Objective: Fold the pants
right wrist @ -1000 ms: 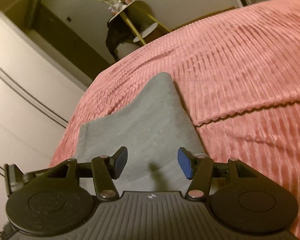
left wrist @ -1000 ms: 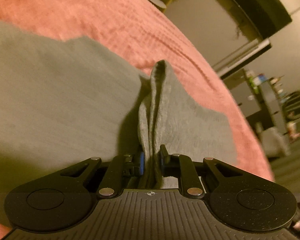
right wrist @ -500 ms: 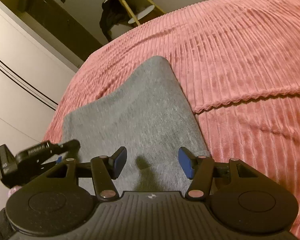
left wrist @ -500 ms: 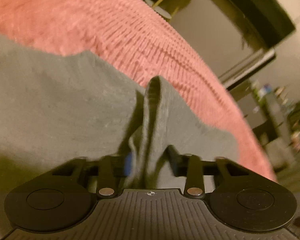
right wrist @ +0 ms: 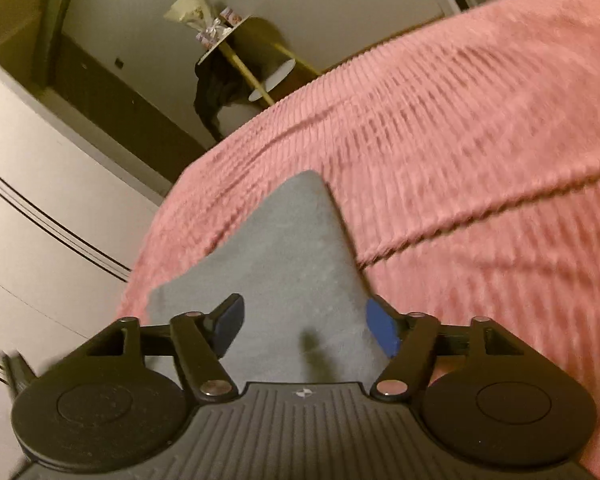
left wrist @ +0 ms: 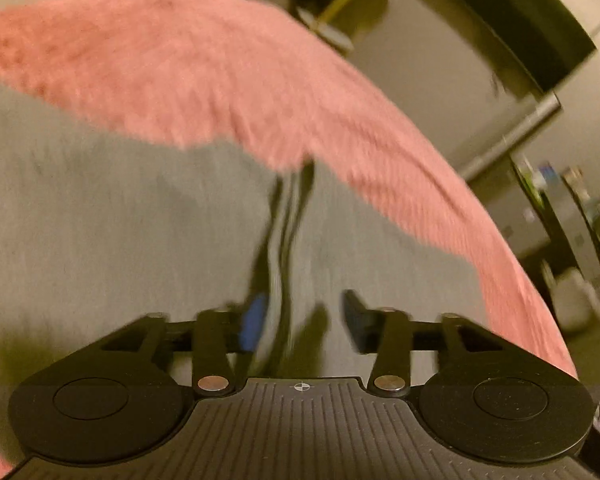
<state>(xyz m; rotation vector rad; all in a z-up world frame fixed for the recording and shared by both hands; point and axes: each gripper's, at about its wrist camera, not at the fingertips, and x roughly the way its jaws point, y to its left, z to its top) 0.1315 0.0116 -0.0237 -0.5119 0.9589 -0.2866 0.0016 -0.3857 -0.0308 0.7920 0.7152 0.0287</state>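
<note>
The grey pants (left wrist: 112,232) lie folded on the pink ribbed bedspread (left wrist: 204,80). In the blurred left wrist view a raised ridge of grey cloth (left wrist: 288,216) runs away from my left gripper (left wrist: 304,320), whose jaws stand open around it, apart from the cloth. In the right wrist view the pants (right wrist: 284,264) taper to a rounded corner at the far end. My right gripper (right wrist: 304,324) is open and empty just above their near part.
The bedspread (right wrist: 480,168) fills the right of the right wrist view. White wardrobe doors (right wrist: 32,216) stand at the left, a yellow-legged side table (right wrist: 240,52) beyond the bed. Shelves with clutter (left wrist: 564,216) stand past the bed's right edge in the left wrist view.
My left gripper was shut on the fold of grey cloth and has opened and let it go; the ridge has sagged lower. My right gripper stayed open and shifted slightly over the pants.
</note>
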